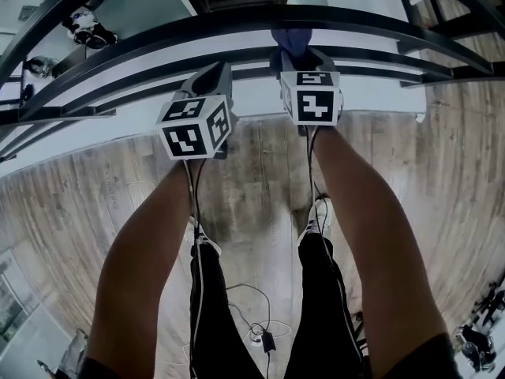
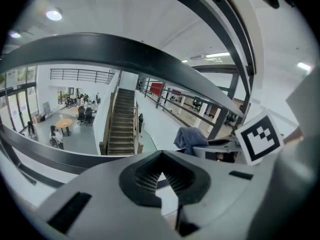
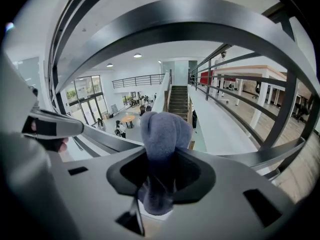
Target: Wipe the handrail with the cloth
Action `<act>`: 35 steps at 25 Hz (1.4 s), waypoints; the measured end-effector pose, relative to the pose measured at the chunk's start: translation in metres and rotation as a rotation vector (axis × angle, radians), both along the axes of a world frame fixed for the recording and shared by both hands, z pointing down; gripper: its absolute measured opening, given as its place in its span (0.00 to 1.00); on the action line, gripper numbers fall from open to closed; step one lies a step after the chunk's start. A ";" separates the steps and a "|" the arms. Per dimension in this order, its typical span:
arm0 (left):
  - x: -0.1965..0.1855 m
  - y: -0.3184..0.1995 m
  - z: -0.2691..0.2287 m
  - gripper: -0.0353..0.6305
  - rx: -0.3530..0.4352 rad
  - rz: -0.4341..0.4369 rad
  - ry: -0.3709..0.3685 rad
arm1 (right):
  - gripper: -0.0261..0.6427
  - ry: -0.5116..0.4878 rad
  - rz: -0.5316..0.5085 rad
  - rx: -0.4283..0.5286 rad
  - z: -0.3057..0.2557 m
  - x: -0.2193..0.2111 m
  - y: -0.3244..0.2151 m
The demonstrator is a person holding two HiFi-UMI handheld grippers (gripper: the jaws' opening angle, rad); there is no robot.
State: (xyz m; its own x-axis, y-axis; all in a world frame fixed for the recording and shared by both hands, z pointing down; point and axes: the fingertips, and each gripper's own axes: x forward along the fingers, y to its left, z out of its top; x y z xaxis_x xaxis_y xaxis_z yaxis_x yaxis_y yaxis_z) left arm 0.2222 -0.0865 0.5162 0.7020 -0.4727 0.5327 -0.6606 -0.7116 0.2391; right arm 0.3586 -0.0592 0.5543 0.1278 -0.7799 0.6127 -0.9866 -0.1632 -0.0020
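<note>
The right gripper point(image 3: 160, 174) is clamping the bunched blue cloth point(image 3: 165, 131) just under the dark handrail point(image 1: 237, 16). Beside it, the left gripper point(image 2: 161, 176) is pointing through the railing bars point(image 2: 150, 64) with its jaws pressed together, empty. A staircase point(image 2: 121, 129) is showing beyond.

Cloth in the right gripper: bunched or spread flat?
Bunched. The cloth stands as a rounded wad pinched in the right gripper, with no flat part showing.

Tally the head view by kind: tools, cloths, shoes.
Tools: 2, left tool and right tool
Cloths: 1, the cloth pinched in the right tool
Shoes: 2, left shoe and right shoe
Total: 5
</note>
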 end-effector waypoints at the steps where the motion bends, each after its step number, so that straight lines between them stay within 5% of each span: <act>1: 0.016 0.006 0.001 0.05 -0.003 0.012 0.004 | 0.23 0.004 0.015 0.003 -0.001 0.016 0.008; 8: 0.111 0.035 0.005 0.05 0.005 0.015 0.042 | 0.23 0.040 0.110 -0.001 -0.001 0.134 0.064; 17: 0.249 0.096 0.007 0.05 0.003 0.133 0.066 | 0.23 0.089 0.180 -0.030 -0.003 0.280 0.136; 21: 0.297 0.116 0.012 0.05 -0.057 0.144 0.090 | 0.23 0.145 0.143 -0.053 -0.005 0.335 0.156; 26: 0.342 0.138 0.013 0.05 -0.091 0.215 0.117 | 0.23 0.114 0.222 -0.056 -0.004 0.400 0.186; 35: 0.362 0.148 0.006 0.05 -0.071 0.264 0.121 | 0.23 0.114 0.292 -0.060 -0.023 0.445 0.211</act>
